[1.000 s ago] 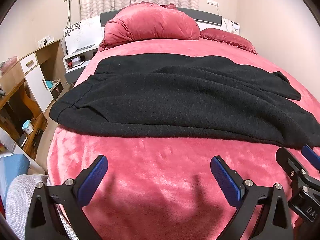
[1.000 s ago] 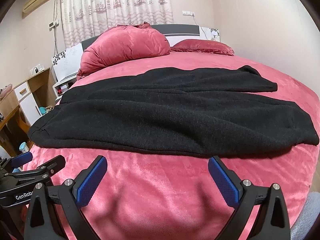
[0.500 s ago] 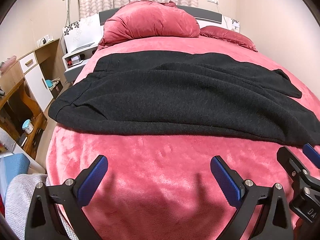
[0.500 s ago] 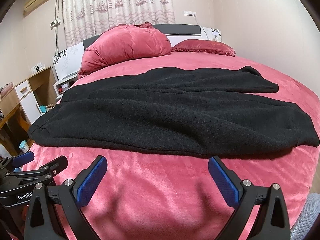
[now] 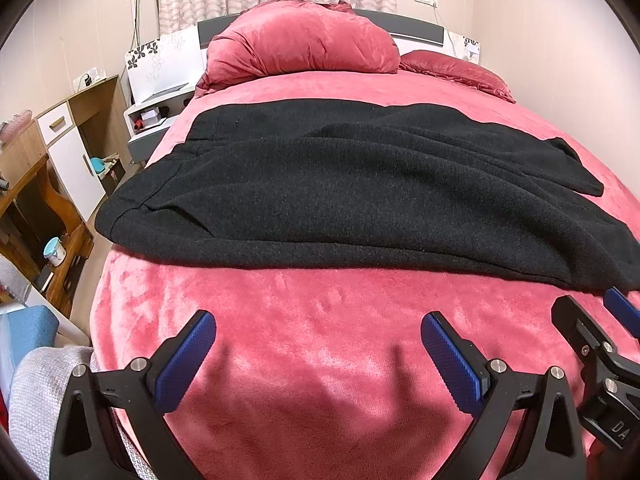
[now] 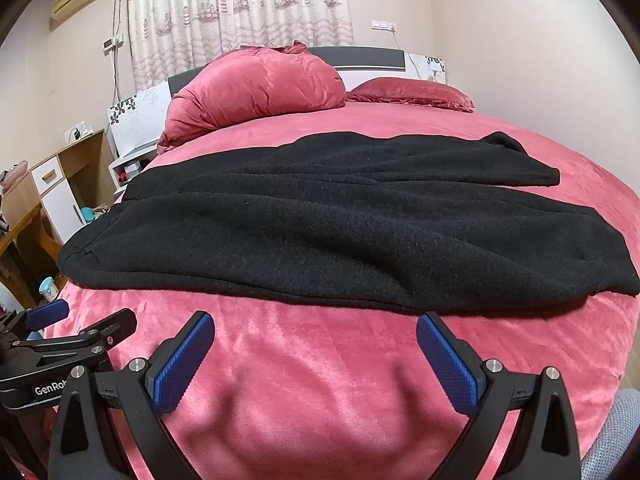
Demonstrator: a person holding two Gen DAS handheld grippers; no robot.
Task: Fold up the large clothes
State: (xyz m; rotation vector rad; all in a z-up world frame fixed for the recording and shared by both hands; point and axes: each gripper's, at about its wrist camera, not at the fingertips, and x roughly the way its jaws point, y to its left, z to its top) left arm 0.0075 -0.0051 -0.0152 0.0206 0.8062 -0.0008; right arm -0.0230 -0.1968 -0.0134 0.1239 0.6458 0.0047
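Observation:
A large black woolly garment (image 5: 360, 192) (image 6: 320, 224) lies spread across the pink bed (image 5: 320, 328) (image 6: 320, 360), its near hem facing me. My left gripper (image 5: 318, 344) hovers open over bare pink cover, short of the hem, with nothing between its blue pads. My right gripper (image 6: 316, 346) is open too, close to the garment's near hem, and empty. Each gripper shows at the edge of the other's view: the right gripper (image 5: 600, 344) at the right edge of the left wrist view, the left gripper (image 6: 64, 336) at the left edge of the right wrist view.
A big red duvet bundle (image 5: 300, 40) and a red pillow (image 5: 456, 72) lie at the headboard. Left of the bed stand a nightstand (image 5: 152, 120), a wooden cabinet (image 5: 72, 140) and a desk (image 5: 36, 216). A wall runs along the right side.
Both grippers have crept slightly forward toward the garment's near hem; the garment looks a little larger. Both stay open and the cloth has not moved.

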